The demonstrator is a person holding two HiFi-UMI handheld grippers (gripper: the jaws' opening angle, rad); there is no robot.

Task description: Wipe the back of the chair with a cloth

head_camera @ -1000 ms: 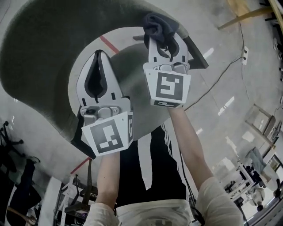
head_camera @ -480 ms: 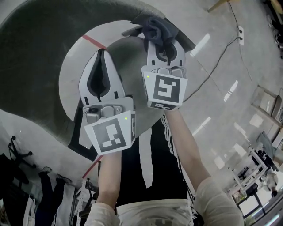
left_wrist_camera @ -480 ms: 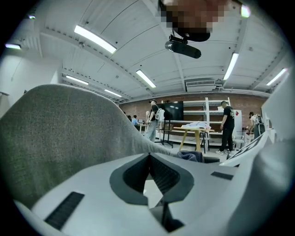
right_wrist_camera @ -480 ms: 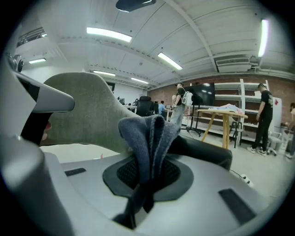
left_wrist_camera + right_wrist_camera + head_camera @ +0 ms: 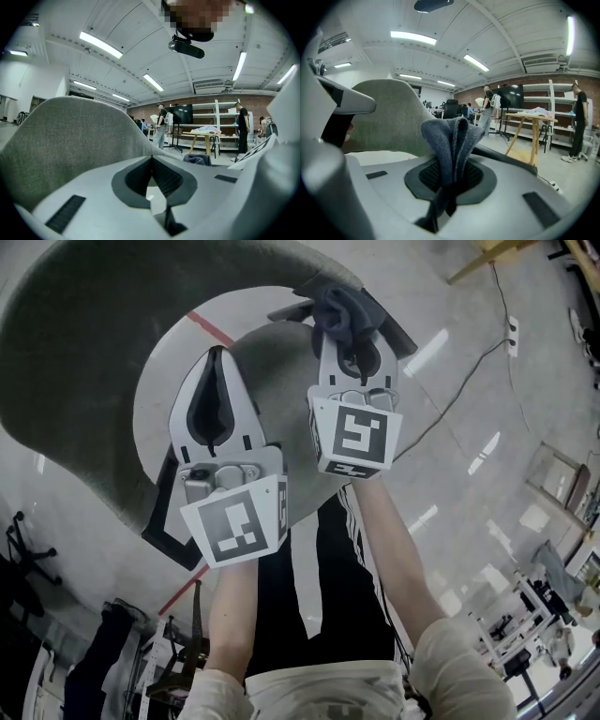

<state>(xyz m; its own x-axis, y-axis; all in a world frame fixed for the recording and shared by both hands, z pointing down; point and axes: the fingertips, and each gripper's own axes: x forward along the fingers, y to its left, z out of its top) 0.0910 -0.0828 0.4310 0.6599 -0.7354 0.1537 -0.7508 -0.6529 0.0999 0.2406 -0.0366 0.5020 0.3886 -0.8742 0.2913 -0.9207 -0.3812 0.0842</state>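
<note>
The cloth, dark grey and bunched into upright folds, sits pinched in the right tool at the upper centre of the head view. The chair's back, grey fabric with a curved rim, sweeps across the upper left, near the cloth.

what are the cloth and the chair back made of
Cloth: looks like soft dark blue-grey terry or microfibre, matte; a fuzzy nap shows on its folds.
Chair back: seems upholstered in light grey woven fabric, matte; a fine speckled weave shows, with no shine. What lies under it cannot be told.
</note>
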